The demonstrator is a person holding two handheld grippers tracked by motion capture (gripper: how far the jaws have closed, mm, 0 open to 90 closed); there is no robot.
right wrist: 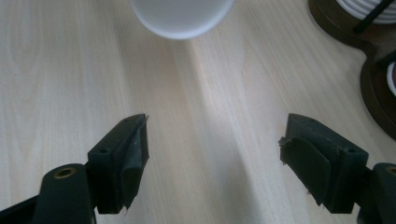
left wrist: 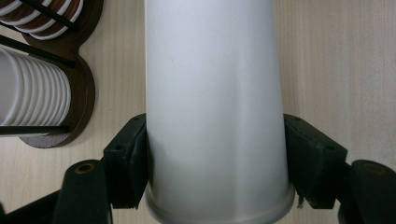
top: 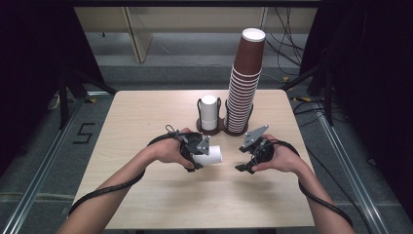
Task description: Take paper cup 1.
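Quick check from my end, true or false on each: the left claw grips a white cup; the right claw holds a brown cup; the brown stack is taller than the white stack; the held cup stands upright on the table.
1. The left claw grips a white cup. True.
2. The right claw holds a brown cup. False: its jaws are open and empty.
3. The brown stack is taller than the white stack. True.
4. The held cup stands upright on the table. False: it lies sideways in the claw.
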